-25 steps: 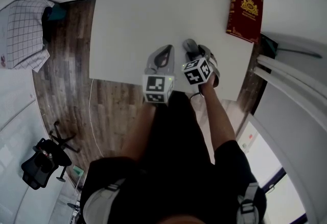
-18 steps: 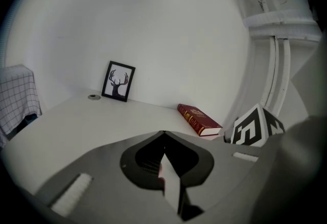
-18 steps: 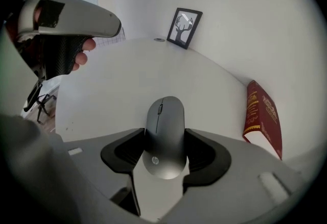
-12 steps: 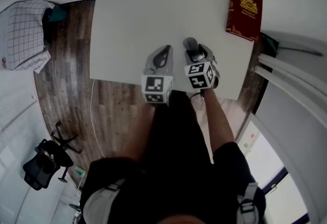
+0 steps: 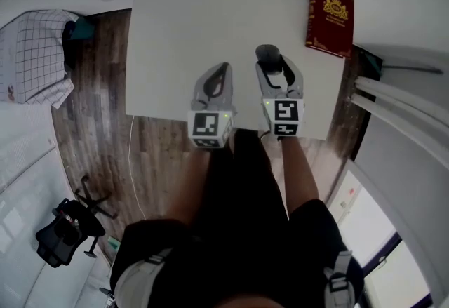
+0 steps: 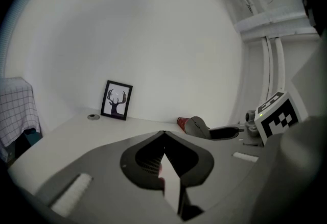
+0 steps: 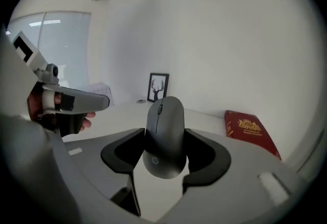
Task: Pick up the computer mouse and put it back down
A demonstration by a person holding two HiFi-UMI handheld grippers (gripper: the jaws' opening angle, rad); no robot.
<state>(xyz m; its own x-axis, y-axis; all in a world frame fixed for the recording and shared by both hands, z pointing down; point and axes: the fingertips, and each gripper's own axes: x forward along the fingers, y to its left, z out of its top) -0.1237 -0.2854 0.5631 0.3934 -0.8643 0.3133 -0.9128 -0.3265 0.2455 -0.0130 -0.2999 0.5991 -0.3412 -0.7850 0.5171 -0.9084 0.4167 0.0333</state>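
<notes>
Both forearms reach forward side by side, the right gripper point(image 5: 279, 69) clamped on the computer mouse point(image 7: 164, 133), the left gripper point(image 5: 223, 68) seemingly closed, its jaw tips meeting.

The computer mouse point(image 7: 164, 126) bears a small round logo point(image 7: 153, 159) near its rear end that looks like "hp". The red book point(image 7: 250, 129) carries a gold crest with lettering too small to read.

The computer mouse point(image 7: 164, 136) is showing dark grey, the table point(image 5: 203, 26) white. The book point(image 5: 330, 15) is showing red with gold ornament.
</notes>
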